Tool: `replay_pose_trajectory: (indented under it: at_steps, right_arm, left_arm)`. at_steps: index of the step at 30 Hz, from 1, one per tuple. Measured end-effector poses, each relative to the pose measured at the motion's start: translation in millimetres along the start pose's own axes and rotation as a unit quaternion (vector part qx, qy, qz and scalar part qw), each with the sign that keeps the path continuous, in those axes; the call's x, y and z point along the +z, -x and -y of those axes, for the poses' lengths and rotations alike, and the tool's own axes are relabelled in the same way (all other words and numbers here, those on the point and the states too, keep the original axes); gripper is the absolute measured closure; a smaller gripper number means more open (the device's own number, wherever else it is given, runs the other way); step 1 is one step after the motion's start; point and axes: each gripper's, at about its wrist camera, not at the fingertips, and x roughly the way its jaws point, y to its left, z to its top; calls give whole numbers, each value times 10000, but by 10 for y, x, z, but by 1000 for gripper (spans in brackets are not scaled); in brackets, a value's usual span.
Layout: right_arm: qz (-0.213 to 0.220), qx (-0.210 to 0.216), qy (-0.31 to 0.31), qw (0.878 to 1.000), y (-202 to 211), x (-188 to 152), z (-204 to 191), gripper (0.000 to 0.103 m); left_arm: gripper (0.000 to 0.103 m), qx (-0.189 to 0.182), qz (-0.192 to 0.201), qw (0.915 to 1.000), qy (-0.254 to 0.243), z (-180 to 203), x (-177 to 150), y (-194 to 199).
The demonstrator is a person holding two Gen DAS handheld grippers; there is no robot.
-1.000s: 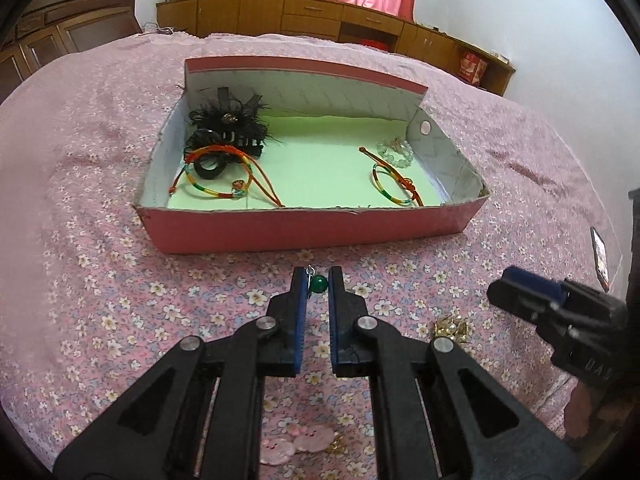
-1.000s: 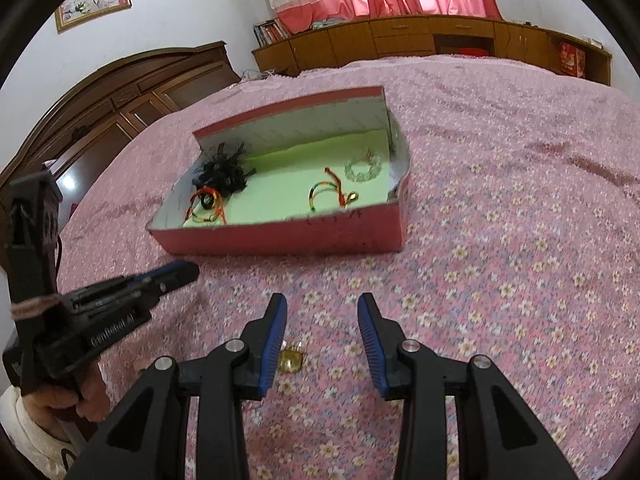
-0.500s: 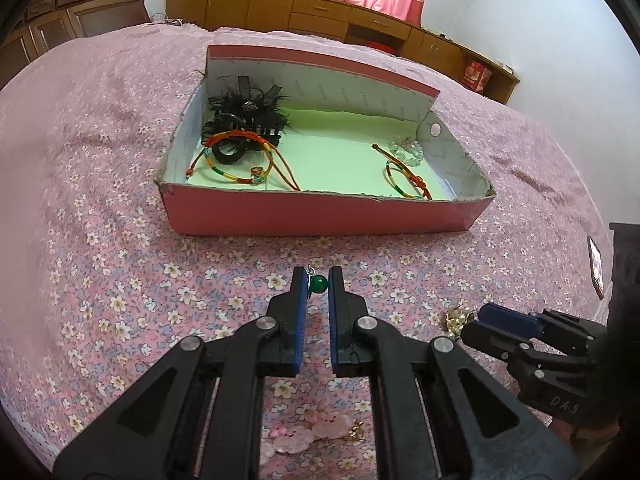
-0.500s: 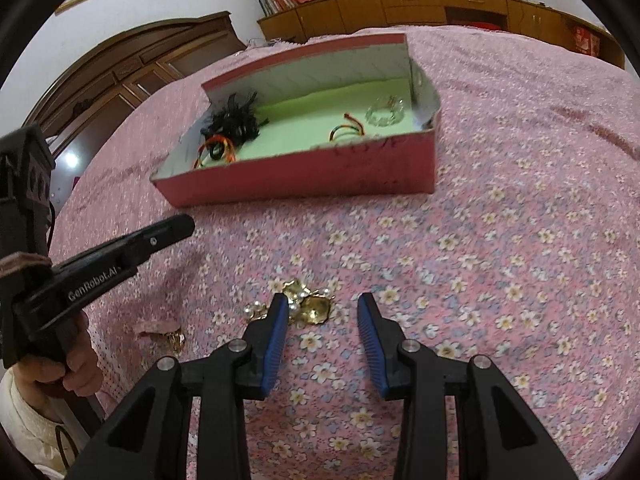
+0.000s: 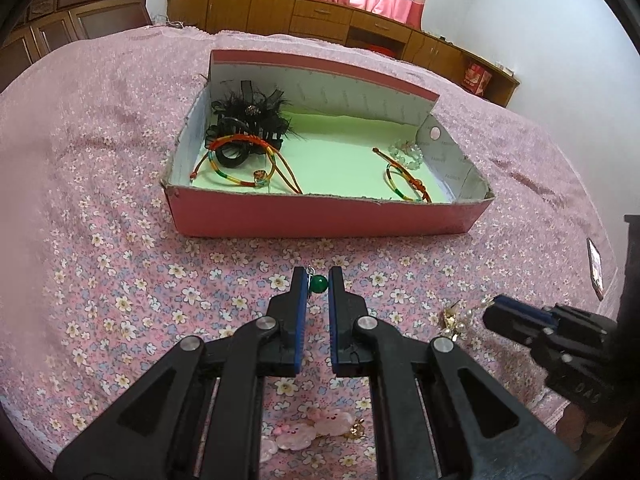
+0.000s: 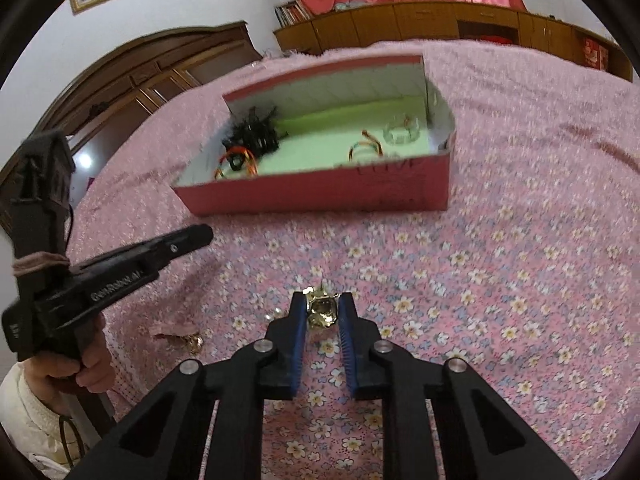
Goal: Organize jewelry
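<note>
My left gripper is shut on a green bead earring and holds it above the floral bedspread, short of the pink box. The box has a green floor and holds a black feather hair clip, braided bracelets and a clear bead bracelet. My right gripper has closed around a gold brooch on the bedspread. In the left wrist view the right gripper sits by the gold and pearl piece.
Pink shell-like pieces lie on the bed under my left gripper. A small gold piece lies left of my right gripper. A phone lies at the bed's right edge. Wooden cabinets line the far wall.
My right gripper has moved forward and down onto the gold brooch and its fingers have closed around it. My left gripper has held the green bead earring while drifting slightly relative to the box.
</note>
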Motion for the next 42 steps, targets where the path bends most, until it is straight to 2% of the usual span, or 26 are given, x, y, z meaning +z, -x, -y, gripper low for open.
replay_pose_trajectory:
  at_steps: [8, 22, 42]
  right_arm:
    - [392, -3, 187, 9991, 222, 98, -73, 85]
    - [925, -75, 544, 9942, 365, 326, -215, 85]
    - [1631, -320, 724, 9834, 361, 856, -202, 85]
  left_arm:
    - [101, -33, 198, 9998, -25, 34, 59, 147]
    - [101, -16, 675, 9976, -154, 115, 238, 363]
    - [101, 211, 1315, 9907, -272, 33, 668, 347]
